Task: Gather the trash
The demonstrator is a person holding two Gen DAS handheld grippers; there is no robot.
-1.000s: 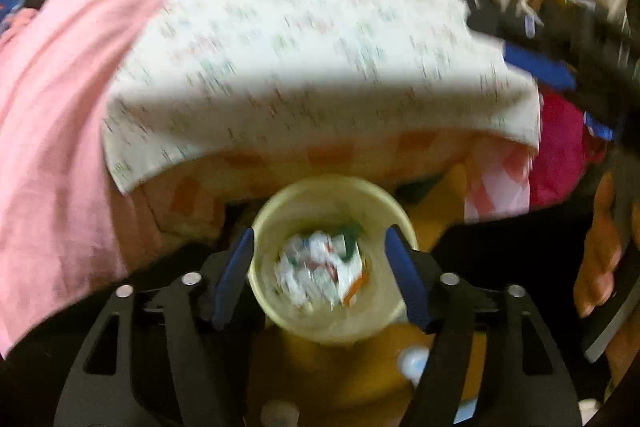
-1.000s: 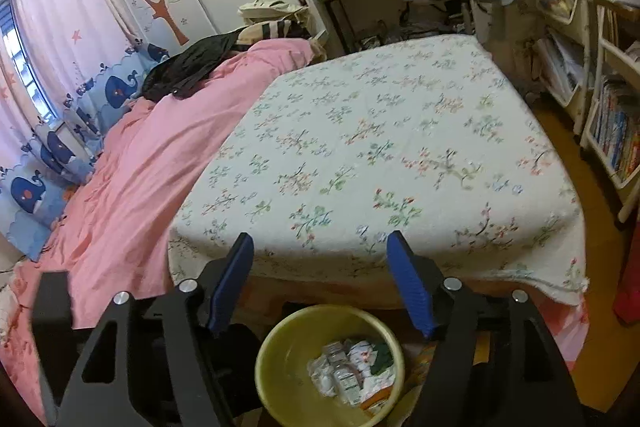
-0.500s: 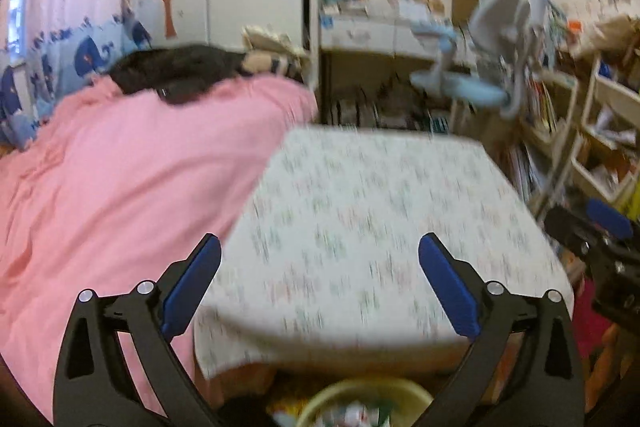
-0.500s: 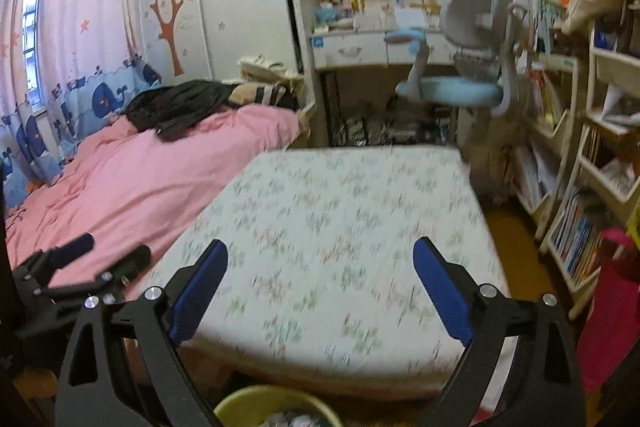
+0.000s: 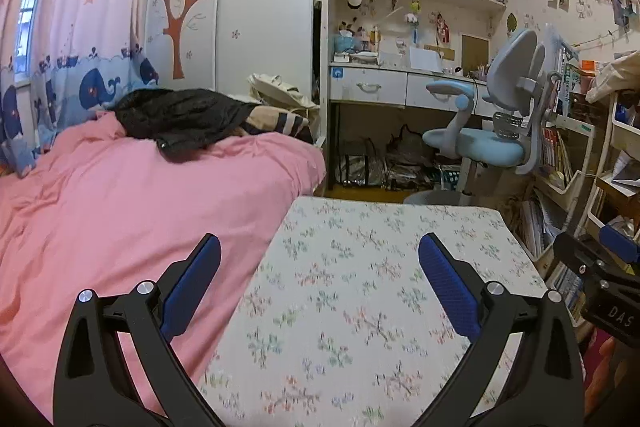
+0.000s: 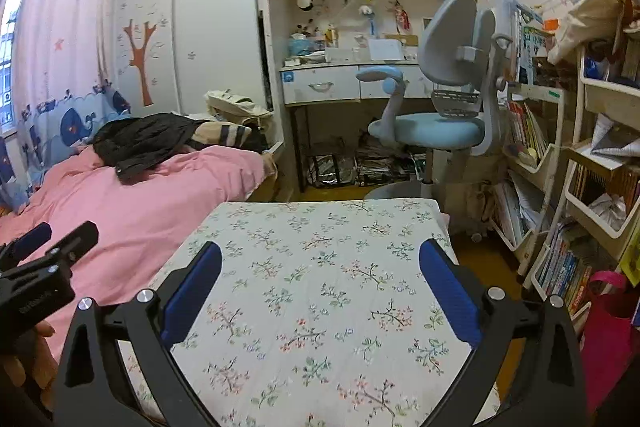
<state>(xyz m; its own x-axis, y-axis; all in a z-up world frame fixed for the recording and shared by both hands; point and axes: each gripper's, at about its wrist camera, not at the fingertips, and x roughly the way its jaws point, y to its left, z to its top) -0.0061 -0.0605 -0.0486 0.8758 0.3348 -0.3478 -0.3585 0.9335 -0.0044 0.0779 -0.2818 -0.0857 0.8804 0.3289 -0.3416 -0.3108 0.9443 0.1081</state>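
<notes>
My left gripper (image 5: pixel 319 259) is open and empty, held level above a table under a white floral cloth (image 5: pixel 360 291). My right gripper (image 6: pixel 320 263) is open and empty over the same floral cloth (image 6: pixel 320 287). The right gripper also shows at the right edge of the left wrist view (image 5: pixel 608 267). The left gripper shows at the left edge of the right wrist view (image 6: pixel 36 259). No trash and no bin are in view now.
A bed with a pink duvet (image 5: pixel 120 219) and dark clothes (image 5: pixel 180 119) lies to the left. A blue desk chair (image 6: pixel 436 123) and a desk (image 6: pixel 340 83) stand behind the table. Bookshelves (image 6: pixel 560 187) line the right wall; a pink bag (image 6: pixel 608 327) is below them.
Both grippers tilted up from the yellow bin of trash below the table edge to look across the room. Both opened wider. The bin has left both views.
</notes>
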